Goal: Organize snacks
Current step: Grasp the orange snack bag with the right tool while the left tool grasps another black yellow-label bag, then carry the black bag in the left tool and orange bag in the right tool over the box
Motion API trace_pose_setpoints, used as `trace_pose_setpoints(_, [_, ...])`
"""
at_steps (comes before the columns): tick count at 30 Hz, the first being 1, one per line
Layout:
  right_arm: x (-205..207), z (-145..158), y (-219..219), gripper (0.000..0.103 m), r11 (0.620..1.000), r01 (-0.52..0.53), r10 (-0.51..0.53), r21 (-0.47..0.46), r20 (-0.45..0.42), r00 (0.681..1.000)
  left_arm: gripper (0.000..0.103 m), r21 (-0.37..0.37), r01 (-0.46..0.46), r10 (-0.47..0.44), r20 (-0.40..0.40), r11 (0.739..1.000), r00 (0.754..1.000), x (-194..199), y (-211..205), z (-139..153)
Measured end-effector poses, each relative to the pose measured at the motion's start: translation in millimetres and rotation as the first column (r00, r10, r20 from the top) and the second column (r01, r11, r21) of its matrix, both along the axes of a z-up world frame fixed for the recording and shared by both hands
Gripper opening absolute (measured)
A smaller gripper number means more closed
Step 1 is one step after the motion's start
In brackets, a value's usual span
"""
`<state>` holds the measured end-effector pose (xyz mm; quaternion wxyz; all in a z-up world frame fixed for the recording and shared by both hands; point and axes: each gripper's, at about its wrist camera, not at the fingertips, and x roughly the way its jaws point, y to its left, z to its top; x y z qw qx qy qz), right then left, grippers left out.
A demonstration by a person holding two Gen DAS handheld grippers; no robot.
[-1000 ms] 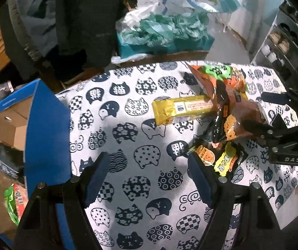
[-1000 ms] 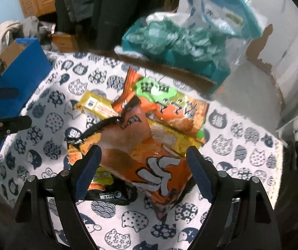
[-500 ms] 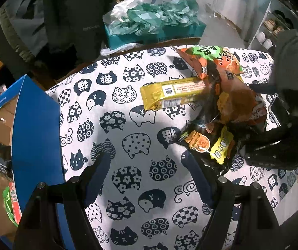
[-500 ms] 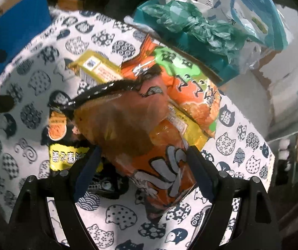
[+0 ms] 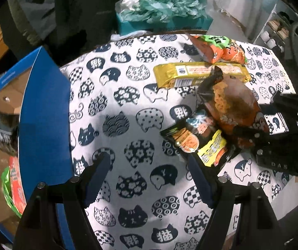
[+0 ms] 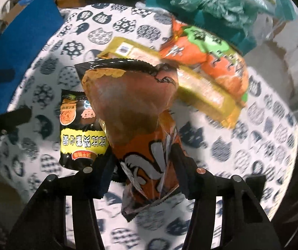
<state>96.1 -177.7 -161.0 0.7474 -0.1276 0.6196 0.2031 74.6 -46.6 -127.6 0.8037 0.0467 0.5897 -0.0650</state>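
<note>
Snacks lie in a small heap on the cat-print tablecloth (image 5: 128,108), and the right gripper (image 6: 142,156) has taken hold of one: an orange chip bag (image 6: 132,108) with a black crimped top edge. Its jaws have just been closing, and both pads now press the lower part of the bag, which is creased and bunched between them. The bag's puffed upper part rises ahead of the fingers.

Just to the left of that gripper lies a black snack packet (image 6: 80,129) with a yellow label, flat on the cloth and partly under the chip bag. Ahead and to the right lies a long yellow packet (image 6: 207,91), and beyond it an orange-and-green bag (image 6: 207,48) resting on the yellow packet's far end.

The left gripper (image 5: 147,177) hangs over bare cloth with its jaws wide apart and nothing between them. The snack heap is ahead and to its right, with the black packet's corner close beside its right finger.

To the left of the left gripper stands a blue cardboard box (image 5: 44,114) with its top open. Inside it are a dark shiny packet (image 5: 1,131) and, nearer the camera, an orange-and-green packet (image 5: 13,187); the rest of the inside is hidden by the box wall. Beyond the table sits a teal box (image 5: 161,20) piled with crumpled green wrapping.
</note>
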Motion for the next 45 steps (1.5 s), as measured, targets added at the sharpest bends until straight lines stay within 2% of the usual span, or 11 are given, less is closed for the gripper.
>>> trace_pose_setpoints(5, [-17, 2, 6, 0.053, 0.996, 0.061, -0.057, 0.061, -0.060, 0.997, 0.079, 0.003, -0.016, 0.016, -0.012, 1.000, 1.000, -6, 6, 0])
trace_pose_setpoints(14, [-24, 14, -17, 0.050, 0.987, 0.158, -0.157, -0.013, 0.027, 0.987, 0.082, -0.067, -0.087, 0.083, -0.061, 0.994, 0.995, -6, -3, -4])
trace_pose_setpoints(17, [-20, 14, -27, 0.050, 0.984, 0.174, -0.173, -0.029, 0.036, 0.984, 0.088, -0.093, -0.131, 0.124, -0.078, 0.987, 0.989, -2, -9, -8])
trace_pose_setpoints(20, [-21, 10, -35, 0.051, 0.980, 0.192, -0.191, 0.044, -0.020, 0.981, 0.088, -0.133, -0.180, 0.165, -0.111, 0.975, 0.980, 3, -15, -14])
trace_pose_setpoints(23, [-21, 3, -44, 0.062, 0.971, 0.222, -0.217, 0.089, -0.063, 0.974, 0.088, -0.162, -0.220, 0.198, -0.141, 0.962, 0.970, 8, -23, -19])
trace_pose_setpoints(26, [-20, 1, -53, 0.066, 0.961, 0.240, -0.232, 0.133, -0.076, 0.970, 0.088, -0.174, -0.236, 0.206, -0.171, 0.956, 0.963, 14, -32, -24])
trace_pose_setpoints(32, [-17, -9, -68, 0.068, 0.944, 0.263, -0.250, 0.201, -0.089, 0.964, 0.088, -0.161, -0.272, 0.242, -0.186, 0.949, 0.952, 21, -37, -30])
trace_pose_setpoints(35, [-18, -11, -69, 0.067, 0.943, 0.252, -0.237, 0.216, -0.091, 0.967, 0.088, -0.128, -0.271, 0.244, -0.194, 0.954, 0.950, 23, -37, -38])
trace_pose_setpoints(38, [-20, -13, -61, 0.062, 0.950, 0.230, -0.217, 0.212, -0.081, 0.973, 0.088, -0.123, -0.275, 0.245, -0.214, 0.953, 0.946, 23, -39, -45])
trace_pose_setpoints(42, [-22, 0, -54, 0.041, 0.966, 0.189, -0.191, 0.179, -0.008, 0.982, 0.088, -0.115, -0.271, 0.240, -0.232, 0.956, 0.943, 23, -43, -52])
trace_pose_setpoints(45, [-22, 8, -64, 0.041, 0.964, 0.218, -0.224, 0.151, 0.027, 0.974, 0.089, -0.104, -0.244, 0.217, -0.221, 0.964, 0.951, 24, -51, -54])
